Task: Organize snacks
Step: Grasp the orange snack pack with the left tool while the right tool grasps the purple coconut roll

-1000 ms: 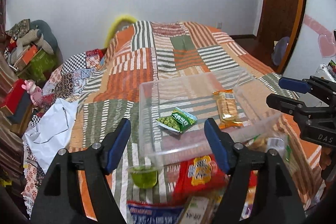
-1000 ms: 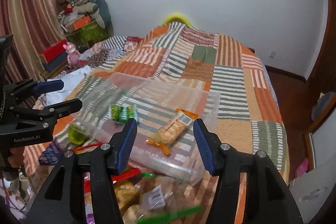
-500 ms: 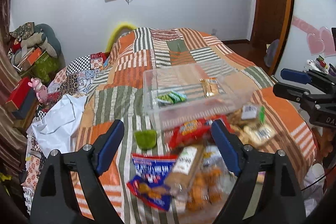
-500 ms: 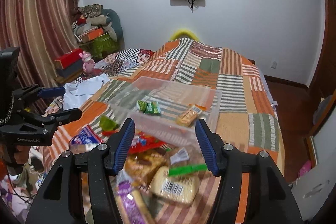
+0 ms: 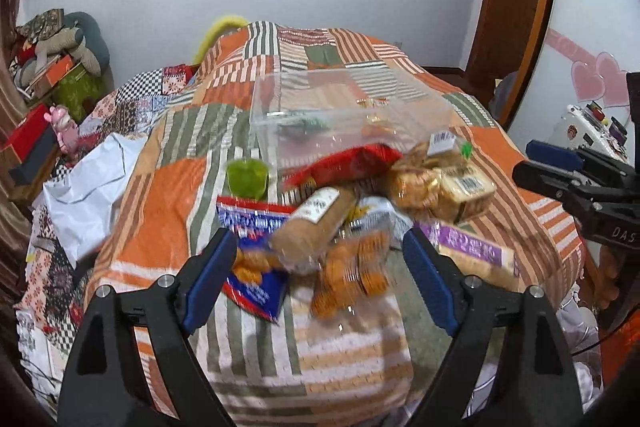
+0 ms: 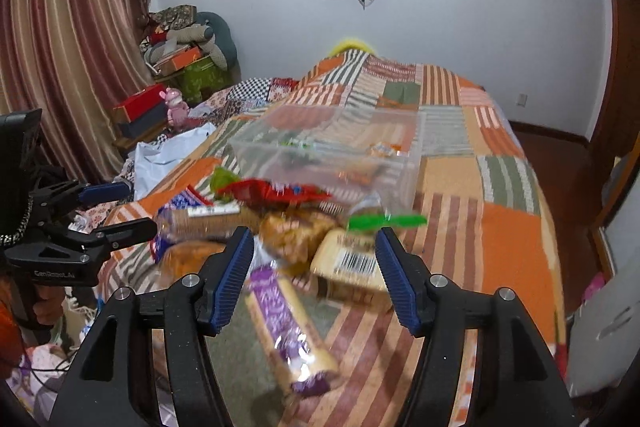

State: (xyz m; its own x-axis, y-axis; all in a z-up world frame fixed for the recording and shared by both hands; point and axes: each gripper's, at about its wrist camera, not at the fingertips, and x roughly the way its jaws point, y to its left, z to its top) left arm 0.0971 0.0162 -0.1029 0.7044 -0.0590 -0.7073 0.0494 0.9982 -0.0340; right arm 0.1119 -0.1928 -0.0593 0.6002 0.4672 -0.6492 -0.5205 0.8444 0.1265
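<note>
Both grippers have been drawn back from the clear plastic bin [image 5: 352, 115], so that the snack pile in front of it is now framed between their fingers. The jaws of the left gripper [image 5: 320, 279] are spread wide and nothing is pinched; they have just been opening, with a bag of orange round crackers [image 5: 352, 275] seen beyond them on the bed's patchwork quilt [image 5: 168, 187]. The jaws of the right gripper [image 6: 316, 275] are also spread and empty, having just been opening, above a purple-wrapped biscuit pack [image 6: 288, 327]. A green snack packet [image 5: 308, 125] and an orange one [image 6: 384, 149] are seen lying inside the bin. A green jelly cup [image 5: 246, 179], a red bag [image 5: 344, 165] and a blue packet [image 5: 256, 227] are seen just in front of it.
</note>
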